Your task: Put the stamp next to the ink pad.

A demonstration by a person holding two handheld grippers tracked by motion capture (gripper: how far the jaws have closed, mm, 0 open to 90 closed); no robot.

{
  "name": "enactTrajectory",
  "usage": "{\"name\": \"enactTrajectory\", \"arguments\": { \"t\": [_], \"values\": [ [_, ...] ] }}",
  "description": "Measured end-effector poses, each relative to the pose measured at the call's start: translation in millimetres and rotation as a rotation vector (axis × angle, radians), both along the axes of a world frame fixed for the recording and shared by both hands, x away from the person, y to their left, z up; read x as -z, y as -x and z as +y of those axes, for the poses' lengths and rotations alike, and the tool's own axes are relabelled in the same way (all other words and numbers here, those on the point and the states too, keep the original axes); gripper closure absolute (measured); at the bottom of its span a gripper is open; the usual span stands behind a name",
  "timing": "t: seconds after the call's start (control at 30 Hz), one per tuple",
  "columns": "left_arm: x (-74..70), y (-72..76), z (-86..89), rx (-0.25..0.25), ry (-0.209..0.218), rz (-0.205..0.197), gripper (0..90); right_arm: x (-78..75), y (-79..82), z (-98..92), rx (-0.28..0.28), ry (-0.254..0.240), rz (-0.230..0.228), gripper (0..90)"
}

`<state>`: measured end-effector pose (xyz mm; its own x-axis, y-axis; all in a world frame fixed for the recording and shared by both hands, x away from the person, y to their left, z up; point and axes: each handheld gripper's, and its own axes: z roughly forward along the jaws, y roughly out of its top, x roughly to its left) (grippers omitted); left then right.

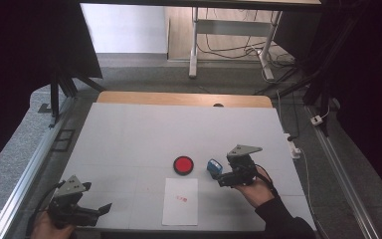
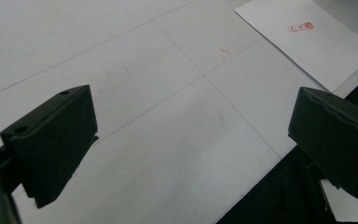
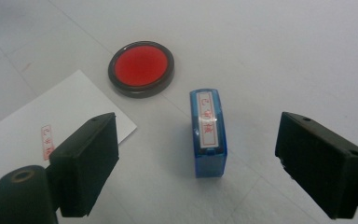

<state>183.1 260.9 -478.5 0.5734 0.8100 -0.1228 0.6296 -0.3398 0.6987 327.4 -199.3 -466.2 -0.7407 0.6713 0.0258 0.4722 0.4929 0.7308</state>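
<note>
A blue stamp (image 3: 208,132) lies on its side on the white table, its label with red characters facing up. My right gripper (image 3: 196,140) hovers just over it, open, jaws wide on either side without touching it. In the high view the stamp (image 1: 213,166) sits just left of the right gripper (image 1: 220,176). A round red ink pad (image 1: 183,165) in a black case rests left of the stamp. A white sheet of paper (image 1: 180,201) with a small red stamped mark (image 3: 47,141) lies in front of the pad. My left gripper (image 1: 102,211) rests open at the front left corner, nothing between its jaws.
The white table top (image 1: 129,134) has a wooden strip along its far edge. Its front edge runs just under my left gripper (image 2: 193,109), with the paper's corner (image 2: 307,42) to the right. Metal rails flank the table; desk legs and cables stand beyond.
</note>
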Motion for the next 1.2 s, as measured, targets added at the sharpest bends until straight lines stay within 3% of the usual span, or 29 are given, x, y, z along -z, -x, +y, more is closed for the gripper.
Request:
{"name": "enactTrajectory", "arguments": {
  "t": [0.3, 0.53, 0.77, 1.2],
  "values": [
    [-0.1, 0.2, 0.1, 0.001, -0.001, 0.0, 1.2, -11.3, 15.6, -6.9, 0.005, -0.025, -0.002, 2.7],
    [0.0, 0.1, 0.1, -0.001, 0.001, 0.0, 1.2, -17.0, 29.5, -21.9, 0.025, -0.055, -0.022, 0.2],
    [-0.1, -0.1, 0.2, -0.003, 0.001, 0.001, 1.0, -19.6, 44.1, -42.4, 0.061, -0.064, -0.04, 0.0],
    [0.0, -0.2, 1.0, -0.008, 0.007, 0.003, 1.0, -16.0, 63.6, -76.7, 0.144, -0.062, -0.017, 0.0]
  ]
}}
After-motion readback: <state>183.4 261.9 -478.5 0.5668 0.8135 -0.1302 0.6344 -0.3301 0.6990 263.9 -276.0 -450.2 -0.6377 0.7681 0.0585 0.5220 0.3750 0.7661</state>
